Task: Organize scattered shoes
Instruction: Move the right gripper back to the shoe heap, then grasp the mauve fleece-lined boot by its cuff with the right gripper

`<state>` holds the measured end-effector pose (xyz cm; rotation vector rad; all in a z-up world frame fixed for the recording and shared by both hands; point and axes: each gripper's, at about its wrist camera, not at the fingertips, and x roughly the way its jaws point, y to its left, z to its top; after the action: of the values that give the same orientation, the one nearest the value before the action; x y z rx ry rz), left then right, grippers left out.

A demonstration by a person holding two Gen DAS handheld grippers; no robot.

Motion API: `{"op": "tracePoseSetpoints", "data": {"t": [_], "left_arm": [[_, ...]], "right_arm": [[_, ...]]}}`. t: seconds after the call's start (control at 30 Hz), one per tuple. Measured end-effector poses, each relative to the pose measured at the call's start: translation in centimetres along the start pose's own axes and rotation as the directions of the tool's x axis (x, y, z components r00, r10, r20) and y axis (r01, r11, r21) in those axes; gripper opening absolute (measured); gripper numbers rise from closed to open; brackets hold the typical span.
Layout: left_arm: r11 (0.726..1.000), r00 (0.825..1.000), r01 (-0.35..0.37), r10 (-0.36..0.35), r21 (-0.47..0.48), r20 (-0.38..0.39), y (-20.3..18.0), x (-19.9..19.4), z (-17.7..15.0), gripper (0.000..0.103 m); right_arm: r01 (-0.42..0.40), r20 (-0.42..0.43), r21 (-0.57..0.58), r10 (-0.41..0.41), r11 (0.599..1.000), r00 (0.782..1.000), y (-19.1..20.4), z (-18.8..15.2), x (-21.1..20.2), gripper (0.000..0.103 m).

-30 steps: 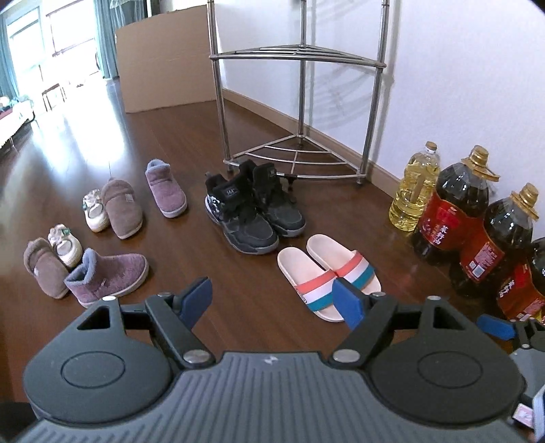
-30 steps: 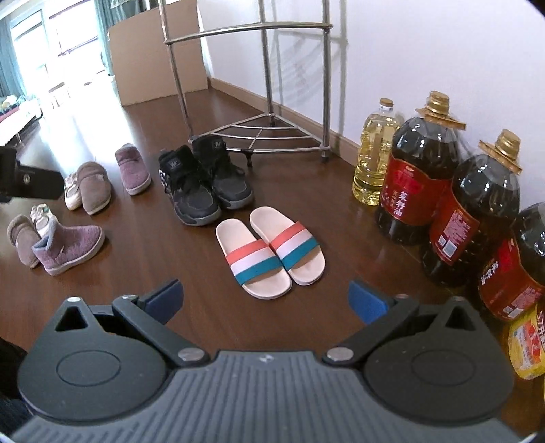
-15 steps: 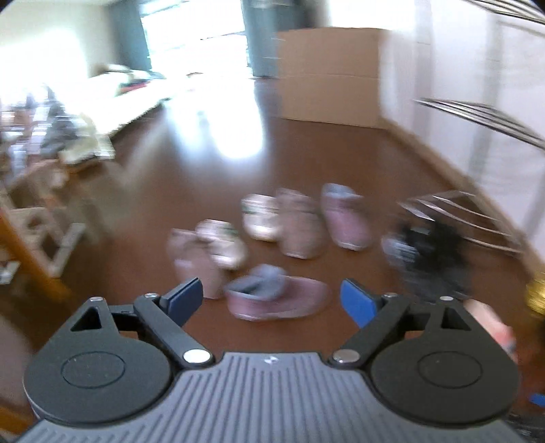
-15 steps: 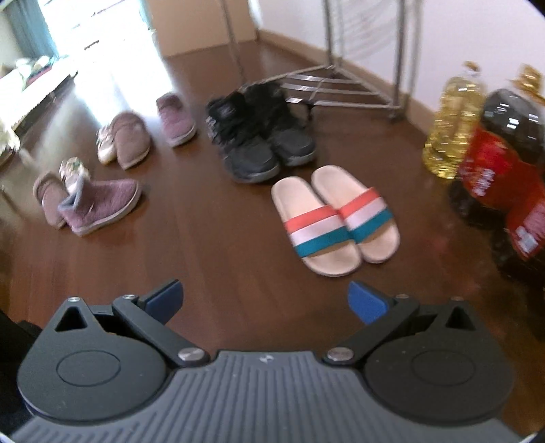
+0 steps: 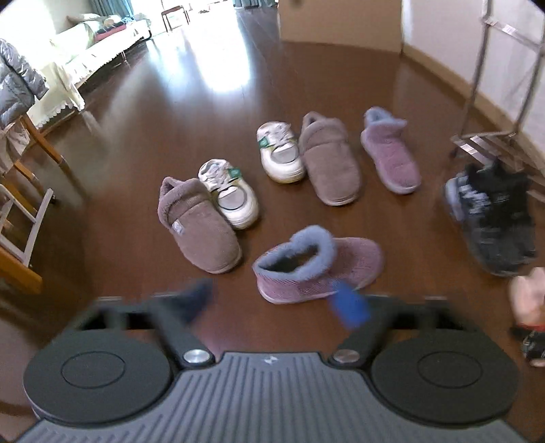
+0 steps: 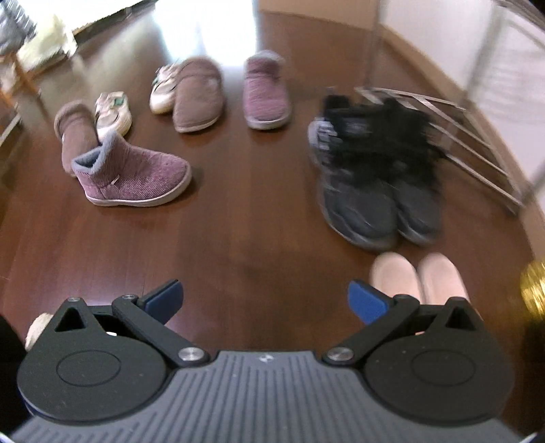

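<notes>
both tongs are spread, empty. left gripper (image 5: 276, 300) best pinches the near purple boot (image 5: 318, 264) at its cuff, then sets it beside its mate (image 5: 390, 155).

Dark wood floor (image 5: 238, 112), window glare; cardboard box (image 5: 340, 24) against white wall (image 6: 442, 34).

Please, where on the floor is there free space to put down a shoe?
Bare floor lies between the near purple boot and the black sneakers, and continues toward the right gripper. It is crowded at the left, where brown slippers and white sneakers touch.
</notes>
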<state>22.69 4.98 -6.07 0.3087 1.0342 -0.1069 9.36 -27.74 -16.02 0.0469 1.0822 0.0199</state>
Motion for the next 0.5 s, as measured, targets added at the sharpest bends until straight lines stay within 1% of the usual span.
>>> {"op": "tracePoseSetpoints", "data": {"t": [0.03,0.07,0.1,0.13,0.2,0.23,0.27,0.3,0.37,0.43,0.5], "left_arm": [[1.0,1.0,0.012,-0.012,0.003,-0.02,0.0,2.1,0.3,0.041],[1.0,0.999,0.024,-0.023,0.006,-0.04,0.0,4.2,0.5,0.048],[1.0,0.998,0.031,-0.031,0.003,-0.053,0.1,6.1,1.0,0.065],[1.0,0.998,0.031,-0.031,-0.002,-0.054,0.1,7.6,1.6,0.081],[0.999,0.999,0.033,-0.033,0.011,0.002,-0.2,9.7,2.3,0.082],[0.999,0.999,0.025,-0.026,0.027,0.028,-0.5,10.5,2.6,0.082],[0.999,0.999,0.014,-0.016,0.035,0.036,-0.6,11.3,2.9,0.082],[0.999,0.999,0.004,-0.005,0.04,0.04,-0.7,12.0,3.2,0.082],[1.0,0.999,0.015,-0.016,0.015,0.034,-0.6,13.2,3.6,0.082],[1.0,0.999,0.025,-0.024,-0.015,0.032,-0.1,14.1,3.8,0.082],[1.0,0.999,0.0,0.001,-0.022,0.044,0.2,14.7,3.4,0.082]], "right_arm": [[-0.01,-0.009,-0.026,0.01,1.0,1.0,0.3,1.5,1.8,0.08],[-0.016,-0.018,-0.045,0.015,0.999,1.0,0.4,3.4,4.0,0.08],[-0.028,-0.012,-0.05,0.028,0.998,1.0,0.2,5.5,6.3,0.082],[-0.034,0.008,-0.043,0.034,0.999,0.999,-0.2,7.7,8.4,0.092],[-0.013,0.055,-0.034,0.015,0.999,0.998,-0.7,12.1,12.2,0.102],[-0.002,0.079,-0.03,0.005,1.0,0.997,-1.0,14.4,14.1,0.102],[0.009,0.102,-0.026,-0.006,1.0,0.995,-1.3,16.6,16.0,0.102],[0.028,0.109,-0.028,-0.025,0.999,0.994,-1.4,18.6,17.8,0.102],[0.07,0.117,-0.033,-0.066,0.997,0.991,-1.7,22.5,21.2,0.102],[0.102,0.13,-0.019,-0.099,0.995,0.987,-1.9,25.5,24.1,0.102],[0.126,0.122,0.007,-0.126,0.992,0.984,-1.7,26.9,26.7,0.102]]}}
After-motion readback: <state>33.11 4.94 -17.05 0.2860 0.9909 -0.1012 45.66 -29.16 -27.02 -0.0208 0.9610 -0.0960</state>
